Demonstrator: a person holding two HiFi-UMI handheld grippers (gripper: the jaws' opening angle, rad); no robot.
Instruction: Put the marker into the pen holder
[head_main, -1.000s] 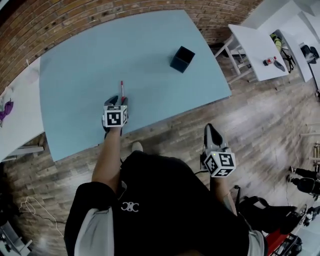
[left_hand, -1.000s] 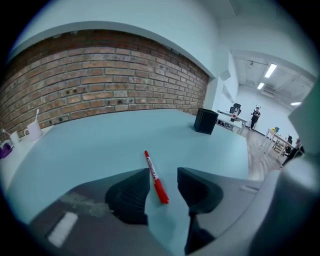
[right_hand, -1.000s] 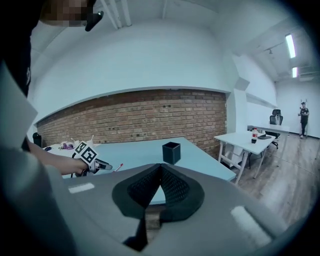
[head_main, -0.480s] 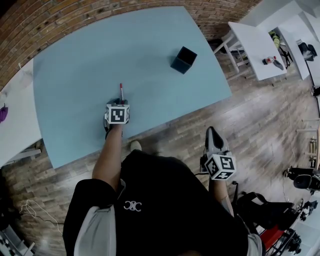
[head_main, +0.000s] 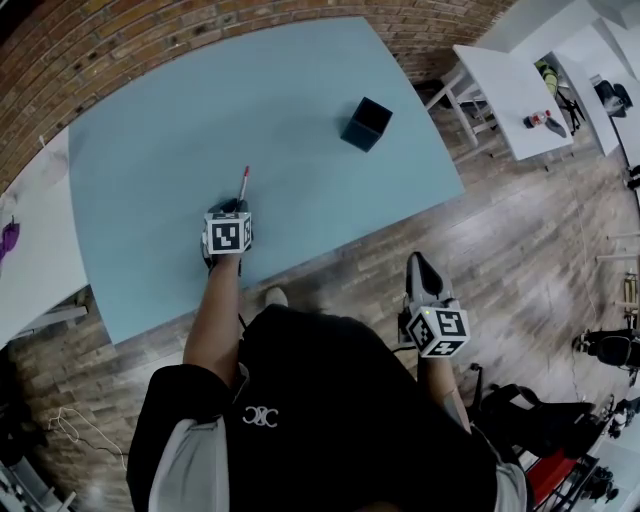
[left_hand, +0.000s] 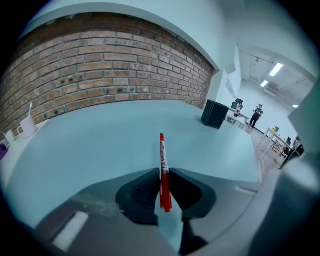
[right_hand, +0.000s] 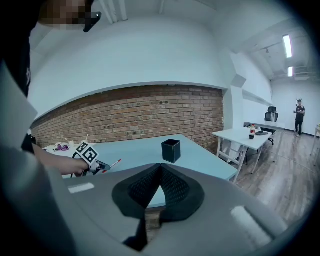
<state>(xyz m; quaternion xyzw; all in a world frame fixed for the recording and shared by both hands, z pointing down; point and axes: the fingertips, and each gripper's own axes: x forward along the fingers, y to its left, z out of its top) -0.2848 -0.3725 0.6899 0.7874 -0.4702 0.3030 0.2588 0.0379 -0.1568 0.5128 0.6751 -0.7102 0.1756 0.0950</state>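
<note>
**Asker:** Where are you in the job?

**Operator:** At the pick-up, I judge. In my head view, a wide blue table (head_main: 300, 100) fills the upper half. A dark square holder (head_main: 365, 123) stands open-topped near its far right corner. My left gripper (head_main: 235, 207) is over the near part of the table, and its jaws have just been closing on a red marker (head_main: 244, 182). My right gripper (right_hand: 160, 170) hangs off the table's near edge, over the wood floor, with its jaws pressed together on nothing. Next I need to lift the marker and carry it across to the holder, which is well apart from it. Then I turn it end-down over the opening and let go.

**Asker:** How does the marker sit in the fingers?

**Operator:** The pads (left_hand: 142, 185) pinch it from both sides near its back end. A short stub sticks out behind them toward me. Most of its length runs ahead, along the line the jaws point. In the right gripper view its front end looks tipped up off the table, though I cannot be sure it is clear.
</note>
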